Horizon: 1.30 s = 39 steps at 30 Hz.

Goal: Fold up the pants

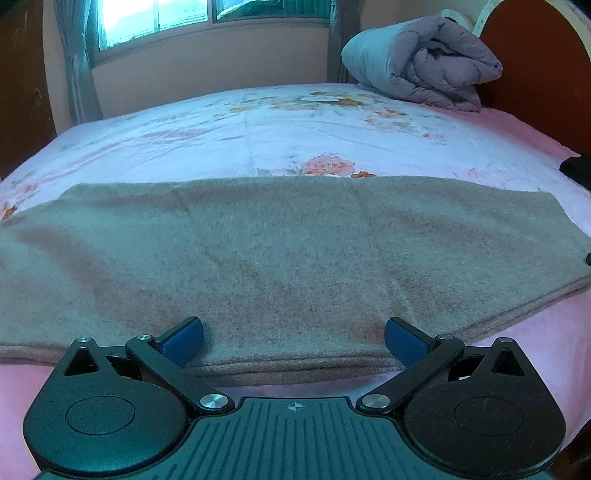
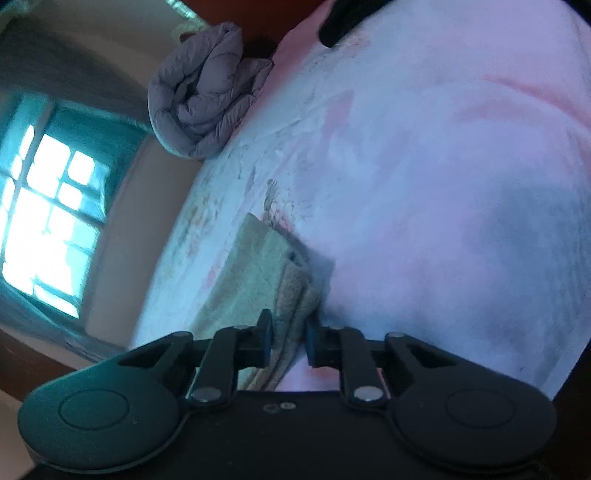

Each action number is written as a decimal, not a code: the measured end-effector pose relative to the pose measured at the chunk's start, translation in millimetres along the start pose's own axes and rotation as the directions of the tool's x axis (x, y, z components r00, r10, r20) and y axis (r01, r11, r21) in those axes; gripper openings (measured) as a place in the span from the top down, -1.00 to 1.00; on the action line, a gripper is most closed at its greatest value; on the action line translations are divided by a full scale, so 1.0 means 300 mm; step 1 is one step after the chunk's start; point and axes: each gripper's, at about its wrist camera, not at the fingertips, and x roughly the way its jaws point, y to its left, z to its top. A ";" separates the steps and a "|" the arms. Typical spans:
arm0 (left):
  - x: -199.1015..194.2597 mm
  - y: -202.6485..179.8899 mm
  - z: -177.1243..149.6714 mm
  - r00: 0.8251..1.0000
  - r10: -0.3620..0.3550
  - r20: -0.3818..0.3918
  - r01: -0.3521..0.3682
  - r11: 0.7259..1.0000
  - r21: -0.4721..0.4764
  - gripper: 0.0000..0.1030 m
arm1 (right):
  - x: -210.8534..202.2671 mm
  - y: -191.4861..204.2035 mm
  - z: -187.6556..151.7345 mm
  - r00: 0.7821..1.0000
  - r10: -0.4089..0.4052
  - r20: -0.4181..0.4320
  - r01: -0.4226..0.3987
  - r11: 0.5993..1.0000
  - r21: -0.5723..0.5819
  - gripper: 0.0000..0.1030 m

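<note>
The pants [image 1: 280,258] are grey-brown fleece, lying flat and doubled lengthwise across the near part of the bed. My left gripper [image 1: 293,341] is open, its blue pads spread wide just above the pants' near folded edge, holding nothing. In the right wrist view, my right gripper [image 2: 288,341] is shut on the end of the pants [image 2: 255,266], with the fabric bunched between its blue pads and the view tilted sideways. The right gripper shows only as a small dark tip at the right edge of the left wrist view.
The bed has a floral sheet [image 1: 295,125] over a pink cover [image 1: 535,350]. A rolled grey-purple quilt [image 1: 424,62] lies at the headboard [image 1: 535,55]; it also shows in the right wrist view [image 2: 207,96]. A black object [image 1: 576,168] lies at the bed's right edge. A window [image 1: 155,18] is behind.
</note>
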 end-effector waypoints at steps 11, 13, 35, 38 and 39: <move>-0.016 0.124 -0.002 0.985 -0.172 0.032 0.173 0.984 -0.045 -1.00 | -0.099 0.491 -0.025 0.995 0.090 0.037 -0.071 0.934 -0.351 0.87; -0.100 0.250 -0.003 0.982 -0.157 0.100 0.166 0.982 -0.089 -1.00 | -0.110 0.635 -0.077 0.992 0.124 0.024 -0.101 0.895 -0.433 0.86; -0.432 1.193 -0.185 0.970 -0.013 0.243 0.136 0.856 -0.498 -1.00 | 0.025 0.948 -0.912 0.966 0.081 -0.247 -0.243 0.619 -0.747 0.37; -0.354 1.029 -0.102 0.961 -0.145 0.236 0.232 0.888 -0.397 -0.98 | -0.023 0.856 -0.729 0.989 0.058 -0.138 -0.137 0.725 -0.675 0.32; -0.333 0.991 -0.081 0.963 -0.160 0.218 0.235 0.894 -0.381 -0.90 | -0.035 0.817 -0.679 0.993 0.045 -0.110 -0.107 0.749 -0.654 0.31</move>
